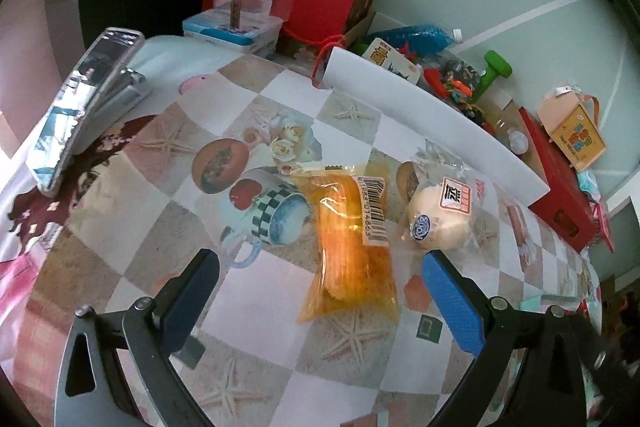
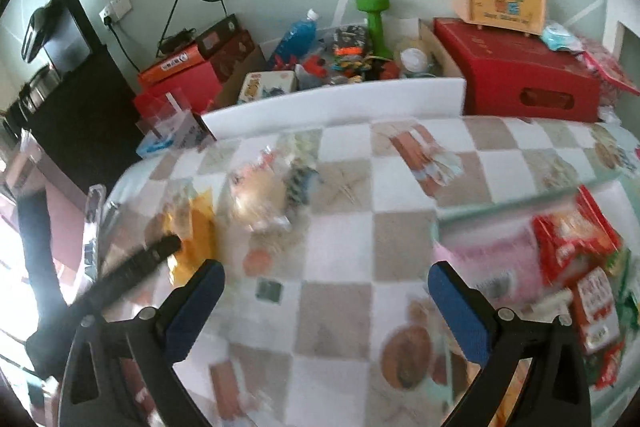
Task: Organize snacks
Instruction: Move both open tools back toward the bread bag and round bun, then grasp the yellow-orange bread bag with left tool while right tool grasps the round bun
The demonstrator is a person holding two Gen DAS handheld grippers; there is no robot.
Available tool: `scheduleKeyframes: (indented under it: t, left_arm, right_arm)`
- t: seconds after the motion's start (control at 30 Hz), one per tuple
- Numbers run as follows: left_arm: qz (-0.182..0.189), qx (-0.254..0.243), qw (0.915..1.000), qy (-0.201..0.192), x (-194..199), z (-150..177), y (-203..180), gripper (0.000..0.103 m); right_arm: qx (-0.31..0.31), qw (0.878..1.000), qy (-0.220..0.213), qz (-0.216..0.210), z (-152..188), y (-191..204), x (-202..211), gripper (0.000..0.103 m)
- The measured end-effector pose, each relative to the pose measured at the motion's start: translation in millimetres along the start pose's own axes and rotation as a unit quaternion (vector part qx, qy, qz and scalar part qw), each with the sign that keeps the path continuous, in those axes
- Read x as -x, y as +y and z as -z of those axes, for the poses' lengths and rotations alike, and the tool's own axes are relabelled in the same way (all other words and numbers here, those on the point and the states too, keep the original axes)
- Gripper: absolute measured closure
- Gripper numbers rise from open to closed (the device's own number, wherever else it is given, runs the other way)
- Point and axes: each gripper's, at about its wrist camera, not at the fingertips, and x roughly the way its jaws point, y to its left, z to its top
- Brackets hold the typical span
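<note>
- The left gripper [image 1: 320, 291] is hovering low over the checked table cloth [image 1: 132, 227] with its two blue-padded fingers [image 1: 452, 303] spread wide; nothing is lying between them that they are gripping.
- The long orange transparent snack bag with a barcode label [image 1: 352, 247] is lying flat on the cloth, directly in front of this gripper, in the gap between the fingers. Its long axis is running away from the camera, nearly in line with the fingers, so the fingers are standing on both long sides of it.
- Just to the right of the bag, near but apart from it, the round pale bun in a clear wrapper [image 1: 440, 219] is resting in front of the right finger tip.
- In my judgement the left gripper is the nearer one for both snacks, and a short push forward would put the orange bag between the pads.
- The right gripper [image 2: 324, 291] is also wide open and is holding nothing; it is pointing at bare cloth.
- On the right edge of the right wrist view, a pale tray-like container [image 2: 460, 215] is already holding red and pink snack packets [image 2: 576, 251].
- The right wrist view is strongly blurred, so the container's walls and the packet prints are hard to read, and the orange bag [image 2: 196, 231] is partly covered by the left gripper's dark finger [image 2: 140, 259].
</note>
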Motion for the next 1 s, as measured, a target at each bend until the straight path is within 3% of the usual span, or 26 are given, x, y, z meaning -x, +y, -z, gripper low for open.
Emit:
scheduleKeyframes:
  t: [0.23,0.43,0.7,0.93,1.0]
  left_arm:
    - [0.022,-0.002,0.9994,0.025,-20,-2,1,0.002]
    - [0.024,-0.003,0.999,0.036,-31,-3,0,0.002]
    - [0.025,-0.014,0.9988,0.04,-36,-3,-5,0.006]
    - [0.024,-0.033,0.9982,0.045,-36,-2,-13,0.038]
    - [0.026,-0.032,0.9981,0.047,-36,-2,-12,0.048]
  right_arm:
    - [-0.04,0.998,0.046,-0.035,-28,6,-50,0.001]
    - [-0.049,0.996,0.069,-0.04,-39,11,-86,0.005]
    - [-0.046,0.993,0.089,-0.054,-44,21,-117,0.018]
    - [-0.048,0.992,0.094,-0.07,-43,28,-128,0.018]
    - [-0.049,0.991,0.097,-0.071,-42,29,-131,0.023]
